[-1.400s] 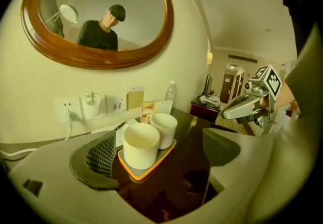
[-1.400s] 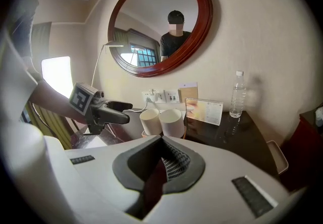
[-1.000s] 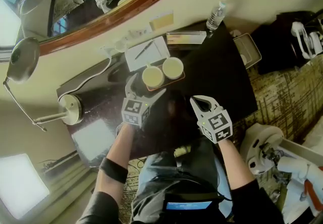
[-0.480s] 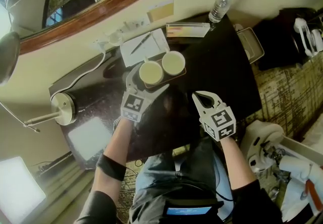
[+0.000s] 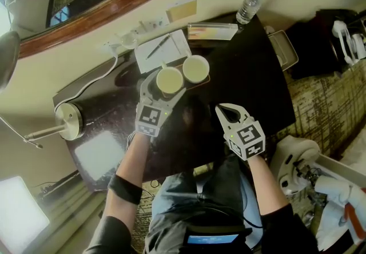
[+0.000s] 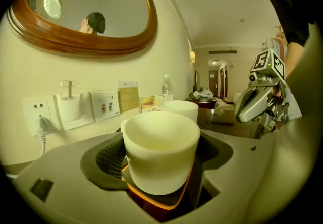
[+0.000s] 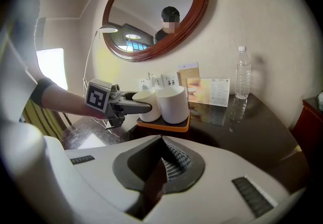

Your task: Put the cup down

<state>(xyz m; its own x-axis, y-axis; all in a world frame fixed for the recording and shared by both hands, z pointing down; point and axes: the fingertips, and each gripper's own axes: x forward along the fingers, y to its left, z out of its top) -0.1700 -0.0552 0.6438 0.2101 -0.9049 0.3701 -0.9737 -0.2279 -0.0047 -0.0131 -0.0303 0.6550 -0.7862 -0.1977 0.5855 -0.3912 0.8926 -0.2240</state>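
The left hand-held gripper [image 5: 166, 79], far nearer than the pressed-together right hand-held gripper [image 5: 230, 114], has just been closing its jaws and now pinches the upright cup [image 6: 160, 150] straight ahead of it, which stands on the orange tray [image 7: 164, 126] on the surface [image 5: 240, 75].

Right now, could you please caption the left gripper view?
Left claw, jaws just closing onto the white cup on its tray.

The cream ceramic cup [image 5: 170, 80] stood upright and empty at the left end of a dark, orange-rimmed tray [image 7: 174, 127], just beside a second matching cup [image 5: 196, 68], near the black table's [image 5: 246, 75] back edge.
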